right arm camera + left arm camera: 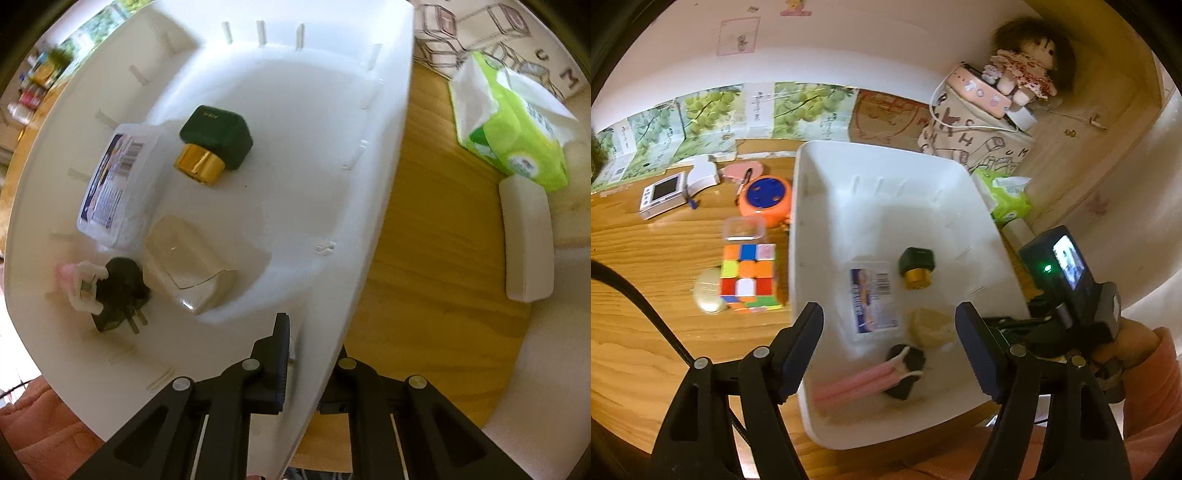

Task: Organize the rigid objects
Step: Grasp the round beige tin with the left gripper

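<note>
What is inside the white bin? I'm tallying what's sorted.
The white bin holds a labelled clear box, green gold-capped bottle, cream case and black plug with pink cable. Anything beneath them is hidden.

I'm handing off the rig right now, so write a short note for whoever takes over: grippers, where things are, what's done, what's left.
Left gripper: open, empty, hovering over the white bin.
Right gripper: shut on the white bin's rim, one finger inside, one outside.
In the bin: green-and-gold bottle, labelled clear box, cream box, black plug with pink cable.
Left on the table: puzzle cube, orange round toy, small clear box, gold oval, white timer.
</note>
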Demonstrator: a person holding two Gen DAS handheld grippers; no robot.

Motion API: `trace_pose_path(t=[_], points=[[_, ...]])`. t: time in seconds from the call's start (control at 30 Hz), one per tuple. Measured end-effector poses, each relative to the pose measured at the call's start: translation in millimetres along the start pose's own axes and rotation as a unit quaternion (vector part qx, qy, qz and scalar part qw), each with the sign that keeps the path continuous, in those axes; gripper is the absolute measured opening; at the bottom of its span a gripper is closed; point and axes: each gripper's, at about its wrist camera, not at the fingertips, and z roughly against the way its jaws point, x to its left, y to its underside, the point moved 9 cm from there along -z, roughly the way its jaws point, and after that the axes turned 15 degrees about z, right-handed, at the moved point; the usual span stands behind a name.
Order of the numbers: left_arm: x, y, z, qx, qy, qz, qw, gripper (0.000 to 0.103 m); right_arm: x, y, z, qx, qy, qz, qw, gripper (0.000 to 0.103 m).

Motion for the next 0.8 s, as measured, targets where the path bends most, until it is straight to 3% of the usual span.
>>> trace_pose_path(t=[0.5,0.8], points=[[78.5,-21.6,14.4,0.024,-0.055,-0.049,0.9970,0.078,-20.5,0.3,9.1,0.009,0.014,-0.106,0.994,0.010],[124.5,-29.6,3.9,0.065,-0.080,-0.088,0.9908,0.079,-32.6,9.4,14.1,0.013,0.017,-0.165,0.986,0.010]])
